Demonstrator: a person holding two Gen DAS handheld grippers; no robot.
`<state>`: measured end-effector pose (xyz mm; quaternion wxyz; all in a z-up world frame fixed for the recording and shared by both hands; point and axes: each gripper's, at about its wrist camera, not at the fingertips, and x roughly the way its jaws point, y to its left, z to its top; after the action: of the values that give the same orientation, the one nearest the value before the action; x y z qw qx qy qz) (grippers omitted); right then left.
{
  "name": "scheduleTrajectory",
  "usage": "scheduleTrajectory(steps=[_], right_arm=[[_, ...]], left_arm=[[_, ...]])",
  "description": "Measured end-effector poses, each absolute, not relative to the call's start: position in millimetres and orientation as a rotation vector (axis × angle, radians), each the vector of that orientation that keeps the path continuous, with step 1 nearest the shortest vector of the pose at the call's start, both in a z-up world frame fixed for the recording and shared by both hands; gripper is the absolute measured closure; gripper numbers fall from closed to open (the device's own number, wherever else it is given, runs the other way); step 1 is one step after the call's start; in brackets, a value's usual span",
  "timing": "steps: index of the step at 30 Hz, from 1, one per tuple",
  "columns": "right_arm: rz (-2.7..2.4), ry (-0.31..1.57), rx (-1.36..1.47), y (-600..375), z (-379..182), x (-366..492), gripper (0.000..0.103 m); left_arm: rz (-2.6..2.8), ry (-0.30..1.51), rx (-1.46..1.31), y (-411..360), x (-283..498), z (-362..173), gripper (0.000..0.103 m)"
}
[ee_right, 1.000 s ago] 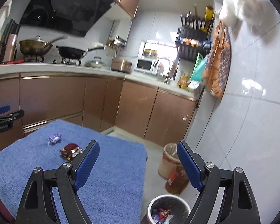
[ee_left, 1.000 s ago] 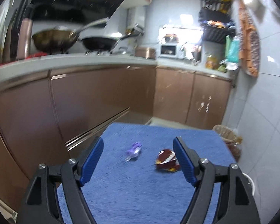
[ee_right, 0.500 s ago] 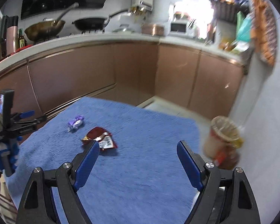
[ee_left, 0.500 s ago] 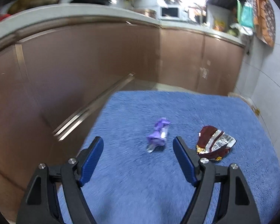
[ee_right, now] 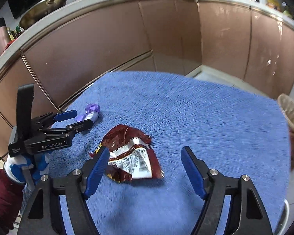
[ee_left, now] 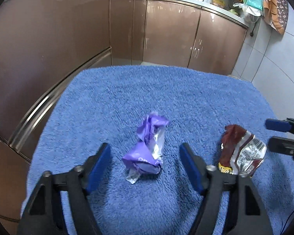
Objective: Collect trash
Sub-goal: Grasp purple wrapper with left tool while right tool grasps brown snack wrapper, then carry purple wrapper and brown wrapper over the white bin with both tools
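Brown kitchen cabinets (ee_left: 166, 35) stand behind a table covered with a blue towel (ee_left: 186, 98), where two pieces of trash lie apart. The left gripper (ee_left: 145, 162) has just been closing, its fingers astride the crumpled purple wrapper (ee_left: 147, 148) but not pressing it. The right gripper (ee_right: 145, 168), also closing, frames the torn red snack bag (ee_right: 131, 156), left finger at its edge. Both look feather-light, crinkly and slick; pinching across the bunched middle should hold best.
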<state>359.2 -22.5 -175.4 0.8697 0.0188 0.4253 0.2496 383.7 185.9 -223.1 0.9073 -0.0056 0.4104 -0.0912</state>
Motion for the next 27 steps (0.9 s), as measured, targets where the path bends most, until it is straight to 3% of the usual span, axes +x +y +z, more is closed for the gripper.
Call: scheduleTrajectory(steps=[1,6,10,14,27], right_arm=[[0.528,0.900,0.039,-20.5,-179.7,364.5,0.032],[0.547,0.947,0.050,-13.4,-199.6,374.8,0.049],[0.580,0.966,0.072,-11.6,-206.1,373.9,0.071],[0.608,0.945,0.065,-11.2,-198.5,358.3,0.084],[0.582,0.787,0.007,-36.8,-126.6,261.5,0.088]], left_arm=[[-0.192,0.858,-0.015,187.5,385.3,-226.7,0.052],[-0.202,0.862,-0.035,190.3,385.2,-229.2,0.071],[-0.193,0.847,-0.011,186.9,379.0,-227.3,0.073],[-0.207,0.832,-0.012,181.9,363.0,-222.0,0.073],[-0.201,0.694,0.069,158.5,260.2,-150.1,0.073]])
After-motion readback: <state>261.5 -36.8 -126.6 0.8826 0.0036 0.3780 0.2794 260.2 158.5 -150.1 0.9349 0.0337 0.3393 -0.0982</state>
